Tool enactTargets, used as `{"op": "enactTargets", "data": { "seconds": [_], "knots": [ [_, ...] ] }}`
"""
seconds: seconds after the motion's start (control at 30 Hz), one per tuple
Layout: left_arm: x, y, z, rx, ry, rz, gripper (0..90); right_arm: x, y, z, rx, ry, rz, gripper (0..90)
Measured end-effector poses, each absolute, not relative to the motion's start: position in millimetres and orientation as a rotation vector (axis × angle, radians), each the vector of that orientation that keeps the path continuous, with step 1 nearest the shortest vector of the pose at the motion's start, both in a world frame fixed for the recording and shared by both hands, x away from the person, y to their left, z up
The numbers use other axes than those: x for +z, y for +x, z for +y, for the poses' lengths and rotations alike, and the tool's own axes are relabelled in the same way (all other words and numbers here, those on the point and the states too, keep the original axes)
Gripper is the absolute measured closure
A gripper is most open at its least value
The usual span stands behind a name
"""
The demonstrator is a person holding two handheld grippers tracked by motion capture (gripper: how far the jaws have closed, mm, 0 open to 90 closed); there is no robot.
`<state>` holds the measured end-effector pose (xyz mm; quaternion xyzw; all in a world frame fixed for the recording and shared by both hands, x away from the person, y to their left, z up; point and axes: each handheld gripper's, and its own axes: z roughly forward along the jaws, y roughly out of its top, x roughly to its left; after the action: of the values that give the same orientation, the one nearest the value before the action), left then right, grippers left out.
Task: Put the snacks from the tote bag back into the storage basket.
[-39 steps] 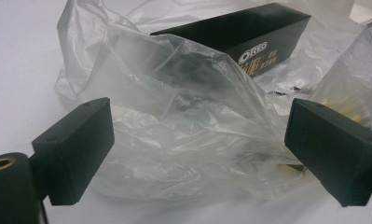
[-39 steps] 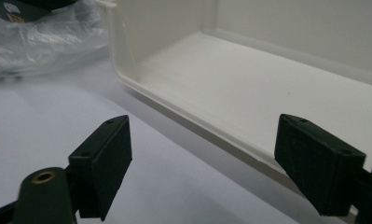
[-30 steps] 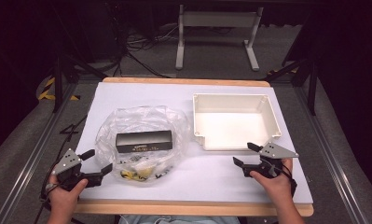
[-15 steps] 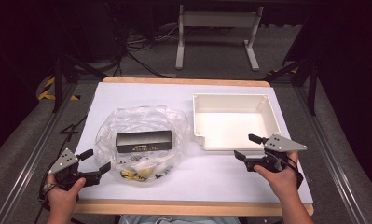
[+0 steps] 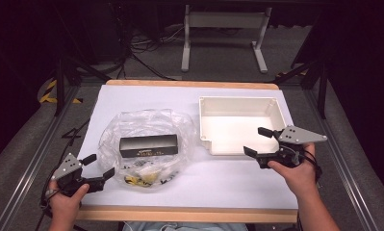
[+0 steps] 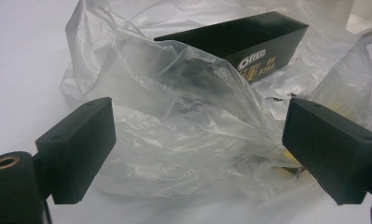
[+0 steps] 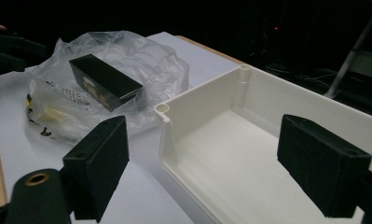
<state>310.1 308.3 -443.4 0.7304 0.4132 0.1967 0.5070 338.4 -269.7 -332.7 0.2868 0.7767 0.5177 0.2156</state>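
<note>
Nothing looks moved yet: one black box (image 5: 148, 145) lies in one clear bag (image 5: 146, 144) just ahead of the left gripper (image 5: 99, 166), whose jaws gape empty. The right gripper (image 5: 258, 142), jaws just widening on nothing, hangs at one empty tray (image 5: 237, 103).

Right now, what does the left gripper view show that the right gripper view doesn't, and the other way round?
The left gripper view looks closely at the crumpled plastic bag between the left gripper's open jaws, near enough to read pale lettering on the black box. The right gripper view takes in the white tray, bare inside, beyond the right gripper's open jaws, plus the dark room behind. Both share the bag, the black box and the white tabletop.
</note>
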Motion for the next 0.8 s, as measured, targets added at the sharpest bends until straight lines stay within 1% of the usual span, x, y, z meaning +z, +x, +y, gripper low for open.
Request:
{"op": "enactTargets", "data": {
  "seconds": [0.57, 0.8],
  "knots": [
    [-443.5, 309.7, 310.3, 0.471, 1.76, 1.005, 11.6, -309.2, 351.0, -258.9, 1.444, 0.685, 2.232, 15.4],
    [-443.4, 309.4, 309.9, 0.467, 1.765, 0.998, 11.8, -299.0, 362.8, -237.8, 1.451, 0.601, 2.308, 14.8]
  ]
}}
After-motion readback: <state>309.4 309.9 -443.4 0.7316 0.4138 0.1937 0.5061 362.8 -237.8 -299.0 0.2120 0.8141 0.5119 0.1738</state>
